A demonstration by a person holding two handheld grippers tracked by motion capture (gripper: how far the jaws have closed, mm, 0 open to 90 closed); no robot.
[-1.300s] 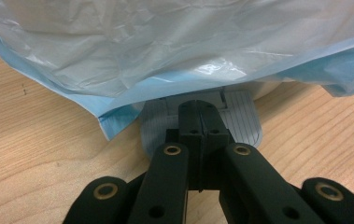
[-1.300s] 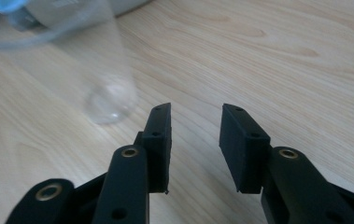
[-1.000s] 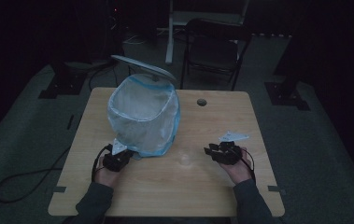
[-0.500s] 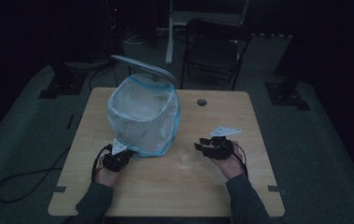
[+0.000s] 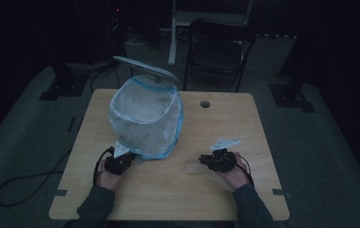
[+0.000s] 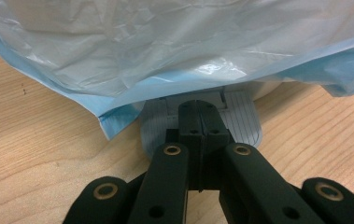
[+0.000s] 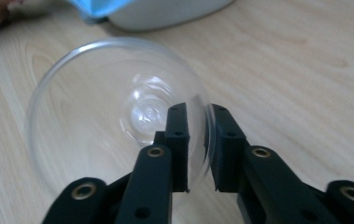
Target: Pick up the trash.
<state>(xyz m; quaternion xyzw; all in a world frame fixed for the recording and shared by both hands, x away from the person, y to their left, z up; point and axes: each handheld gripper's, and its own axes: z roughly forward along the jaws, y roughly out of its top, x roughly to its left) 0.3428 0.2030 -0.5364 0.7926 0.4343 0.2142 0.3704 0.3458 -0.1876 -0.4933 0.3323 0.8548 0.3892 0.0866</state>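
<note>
A wooden counter [image 5: 244, 123] holds a pedal bin lined with a white and blue bag [image 5: 144, 118]. Near its base lies a clear glass bowl [image 7: 118, 116], light, slick, breakable. The right gripper [image 7: 198, 126] has just been closing its fingers on the thin rim, the sensible hold. The left gripper [image 6: 201, 122], fingers together, rests on the bin's pedal [image 6: 244, 119].
</note>
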